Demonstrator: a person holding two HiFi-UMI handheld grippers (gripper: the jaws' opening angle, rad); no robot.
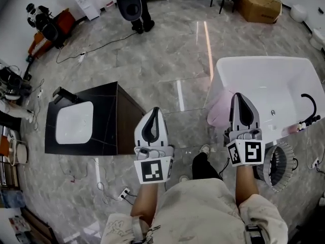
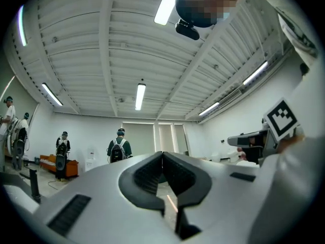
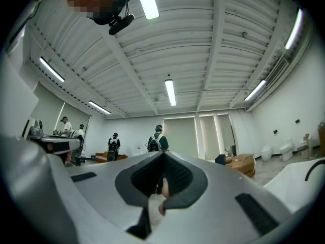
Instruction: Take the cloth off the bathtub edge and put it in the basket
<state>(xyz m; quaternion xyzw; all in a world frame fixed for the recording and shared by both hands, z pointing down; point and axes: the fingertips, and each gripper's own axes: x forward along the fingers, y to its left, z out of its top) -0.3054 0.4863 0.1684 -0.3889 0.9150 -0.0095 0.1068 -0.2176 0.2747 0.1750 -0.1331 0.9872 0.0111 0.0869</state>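
Well, in the head view the pink cloth (image 1: 220,111) drapes the bathtub (image 1: 254,59) edge at centre right, just beside the right gripper (image 1: 239,96); the basket (image 1: 285,153) sits lower right. In the left gripper view, the left gripper (image 2: 162,155) has its fingers pressed together, empty. The right gripper view shows the same (pink only beyond). Unopened fingers would likely shove the cloth into the tub.

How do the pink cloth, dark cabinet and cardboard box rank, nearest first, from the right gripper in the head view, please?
1. Pink cloth, just left of the right gripper.
2. Dark cabinet, far left.
3. Cardboard box, across the room.
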